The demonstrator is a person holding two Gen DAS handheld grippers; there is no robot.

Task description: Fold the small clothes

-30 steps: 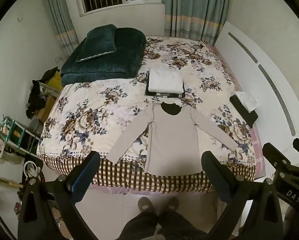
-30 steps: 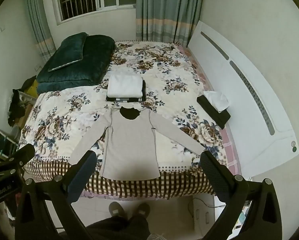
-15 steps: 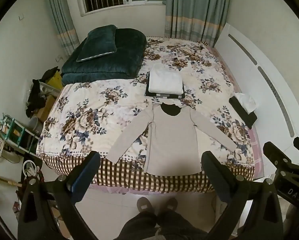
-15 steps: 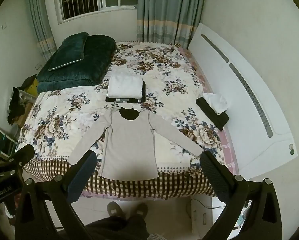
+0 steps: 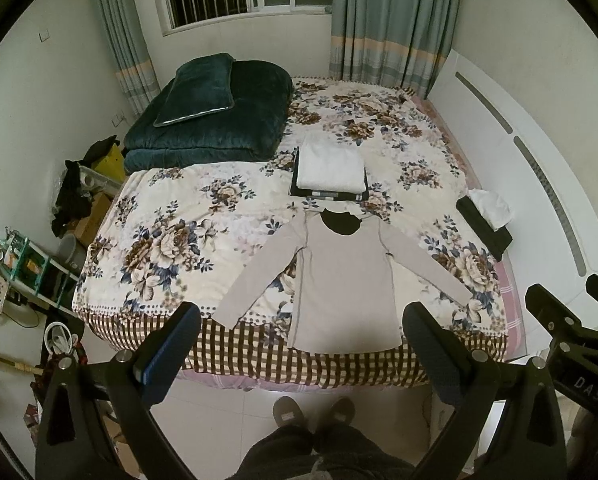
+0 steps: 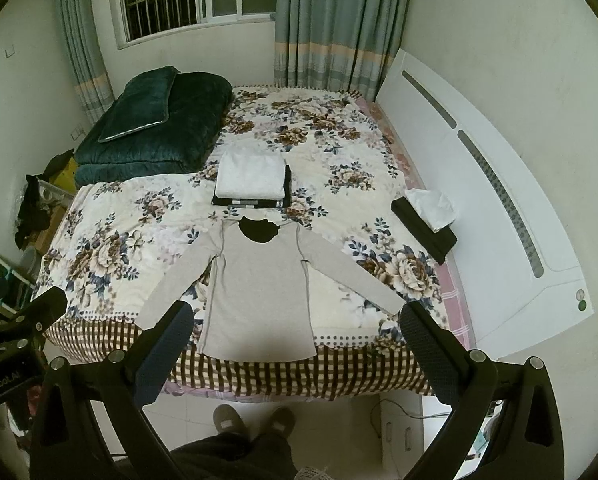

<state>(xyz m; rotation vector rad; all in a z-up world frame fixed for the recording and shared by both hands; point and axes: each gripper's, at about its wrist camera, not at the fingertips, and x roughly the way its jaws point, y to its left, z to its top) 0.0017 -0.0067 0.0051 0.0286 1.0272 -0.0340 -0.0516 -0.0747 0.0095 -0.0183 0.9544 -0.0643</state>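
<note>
A beige long-sleeved shirt (image 5: 345,276) lies flat, sleeves spread, at the near edge of the floral bed (image 5: 171,240); it also shows in the right wrist view (image 6: 259,296). Behind its collar sits a stack of folded clothes, white on top (image 5: 331,168), also seen in the right wrist view (image 6: 253,178). My left gripper (image 5: 301,344) is open and empty, held high above the floor in front of the bed. My right gripper (image 6: 295,340) is open and empty at a similar height. Neither touches the shirt.
A dark green quilt with a pillow (image 5: 211,116) lies at the bed's far left. A black tissue box (image 5: 485,222) sits at the right edge by the white headboard (image 5: 539,168). Clutter and a rack (image 5: 27,256) stand left. The person's feet (image 5: 315,410) are on the floor.
Both views have drifted slightly, the bed sitting a little higher in frame. The shirt and stack have not moved. Both grippers stay open.
</note>
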